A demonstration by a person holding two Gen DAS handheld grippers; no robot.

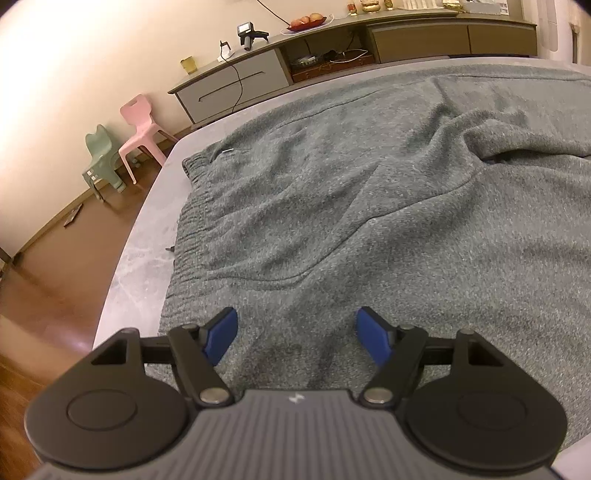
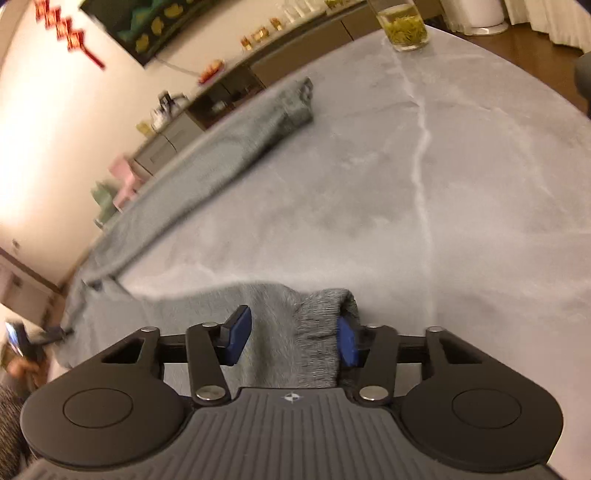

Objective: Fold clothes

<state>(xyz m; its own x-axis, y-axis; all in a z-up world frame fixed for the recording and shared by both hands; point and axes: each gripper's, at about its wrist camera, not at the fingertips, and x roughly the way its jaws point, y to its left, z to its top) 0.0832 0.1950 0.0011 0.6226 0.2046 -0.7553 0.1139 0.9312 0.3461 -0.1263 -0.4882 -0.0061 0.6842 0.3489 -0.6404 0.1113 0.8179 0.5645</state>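
Grey fleece trousers (image 1: 351, 184) lie spread on a pale marble table (image 1: 136, 258), their ribbed waistband (image 1: 192, 206) toward the left edge. My left gripper (image 1: 295, 332) hovers over the cloth just behind the waistband, blue pads wide apart and nothing between them. In the right wrist view one trouser leg (image 2: 229, 147) runs off to the far left. The ribbed cuff (image 2: 321, 321) of the nearer leg lies between the pads of my right gripper (image 2: 293, 338). Its jaws stand apart, and the cuff's edge drapes against the right pad (image 2: 347, 343).
A glass of green tea (image 2: 404, 26) stands at the table's far edge. Beyond the table are a long sideboard (image 1: 236, 81), a pink chair (image 1: 142, 129) and a green chair (image 1: 101, 158) on the wooden floor. A blurred hand (image 2: 18, 365) shows at lower left.
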